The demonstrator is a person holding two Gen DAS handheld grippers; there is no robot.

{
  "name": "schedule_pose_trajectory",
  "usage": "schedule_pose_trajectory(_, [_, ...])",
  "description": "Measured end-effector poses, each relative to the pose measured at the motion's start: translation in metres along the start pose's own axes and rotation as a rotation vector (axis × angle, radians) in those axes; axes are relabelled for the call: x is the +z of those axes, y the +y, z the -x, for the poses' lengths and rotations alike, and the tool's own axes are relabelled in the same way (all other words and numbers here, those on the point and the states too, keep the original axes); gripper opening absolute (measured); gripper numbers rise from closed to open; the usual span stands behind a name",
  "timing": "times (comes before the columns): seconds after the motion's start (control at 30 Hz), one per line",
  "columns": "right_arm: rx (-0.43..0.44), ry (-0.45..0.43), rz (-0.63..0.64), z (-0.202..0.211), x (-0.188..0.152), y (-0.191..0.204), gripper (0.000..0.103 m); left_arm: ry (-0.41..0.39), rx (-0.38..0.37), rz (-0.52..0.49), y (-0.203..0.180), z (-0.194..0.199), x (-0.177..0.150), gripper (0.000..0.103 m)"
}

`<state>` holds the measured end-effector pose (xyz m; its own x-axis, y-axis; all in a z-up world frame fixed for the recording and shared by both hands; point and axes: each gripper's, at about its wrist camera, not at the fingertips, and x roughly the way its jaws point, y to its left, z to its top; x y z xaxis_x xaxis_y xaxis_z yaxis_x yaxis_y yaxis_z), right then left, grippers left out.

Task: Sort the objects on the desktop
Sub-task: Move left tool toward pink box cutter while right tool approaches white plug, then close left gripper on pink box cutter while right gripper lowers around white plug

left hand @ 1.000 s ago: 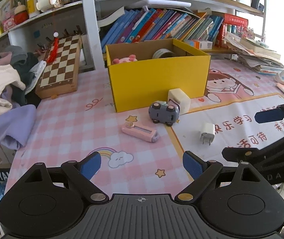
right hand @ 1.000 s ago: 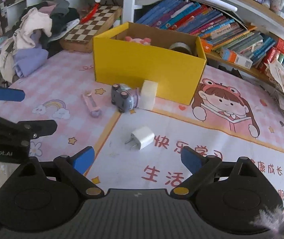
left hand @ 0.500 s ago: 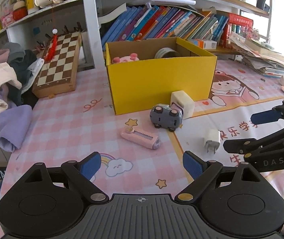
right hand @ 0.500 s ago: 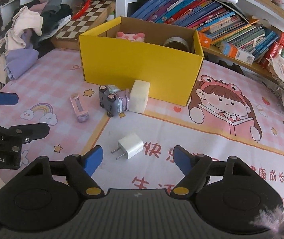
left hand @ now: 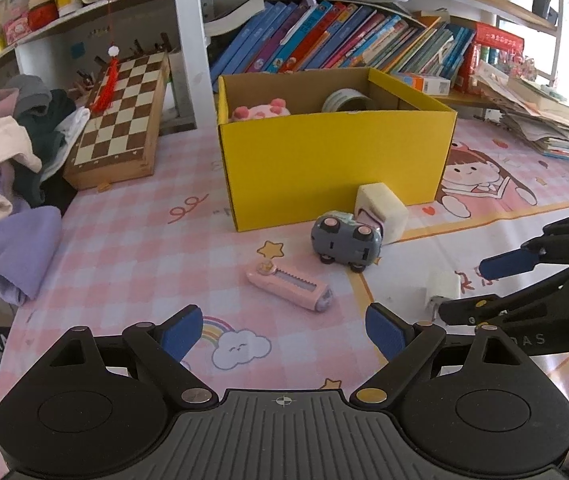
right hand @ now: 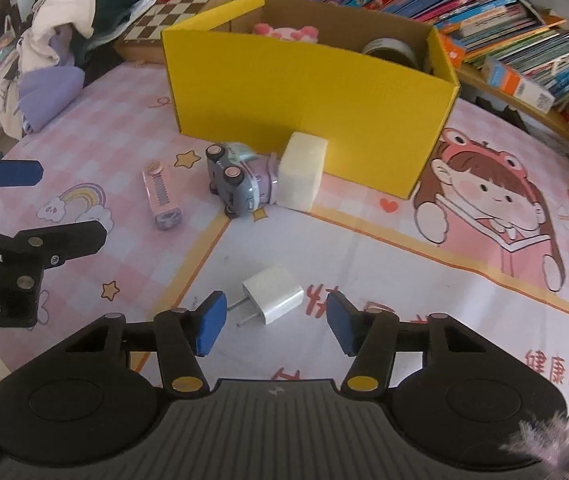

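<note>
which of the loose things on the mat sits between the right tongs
The white plug adapter, lying between the closing right tongs but untouched. The toy car, pink cutter and cream block lie farther off.

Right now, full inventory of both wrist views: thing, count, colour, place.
charger plug: 1, white, on mat between closing right jaws, untouched
toy car: 1, grey-lilac, on its side against cream block
cream block: 1, before box
pink cutter: 1, left of car
yellow box: 1, mid-desk, holds pink plush and tape roll
chessboard: 1, brown-cream, far left
clothes pile: 1, mixed colours, left edge
books: many, shelf behind
left gripper: black, blue pads, open
right gripper: same, around plug
</note>
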<state>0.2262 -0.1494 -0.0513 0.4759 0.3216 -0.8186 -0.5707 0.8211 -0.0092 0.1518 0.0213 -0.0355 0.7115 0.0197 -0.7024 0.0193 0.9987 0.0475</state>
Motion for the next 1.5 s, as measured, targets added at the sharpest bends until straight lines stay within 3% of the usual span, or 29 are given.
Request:
schedule_pose_trajectory(0.2, [0.022, 0.046, -0.005, -0.015, 0.005, -0.001, 0.052, 0.018, 0.016, 0.010, 0.003, -0.002, -0.001, 0.090])
schedule_pose_trajectory(0.33, [0.052, 0.081, -0.020, -0.025, 0.005, -0.004, 0.044, 0.026, 0.016, 0.007, 0.002, -0.004, 0.000, 0.090])
schedule_pose_trajectory(0.8, [0.017, 0.018, 0.002, -0.008, 0.005, -0.024, 0.044, 0.057, -0.006, 0.011, -0.005, -0.042, 0.011, 0.090])
schedule_pose_trajectory(0.97, [0.014, 0.014, 0.010, -0.007, 0.005, -0.028, 0.044, 0.094, -0.013, 0.070, -0.005, -0.064, 0.014, 0.089])
schedule_pose_trajectory(1.07, [0.016, 0.015, 0.015, -0.007, 0.005, -0.029, 0.044, 0.118, -0.003, 0.101, -0.005, -0.078, 0.017, 0.082])
schedule_pose_trajectory(1.2, [0.017, 0.015, 0.020, -0.008, 0.005, -0.030, 0.044, 0.117, 0.025, 0.119, -0.004, -0.088, 0.020, 0.081])
schedule_pose_trajectory(1.27, [0.017, 0.018, 0.021, -0.009, 0.006, -0.031, 0.044, 0.118, 0.037, 0.129, -0.003, -0.092, 0.022, 0.074])
schedule_pose_trajectory(1.5, [0.020, 0.022, 0.023, -0.011, 0.006, -0.033, 0.044, 0.118, 0.045, 0.093, -0.003, -0.093, 0.024, 0.061])
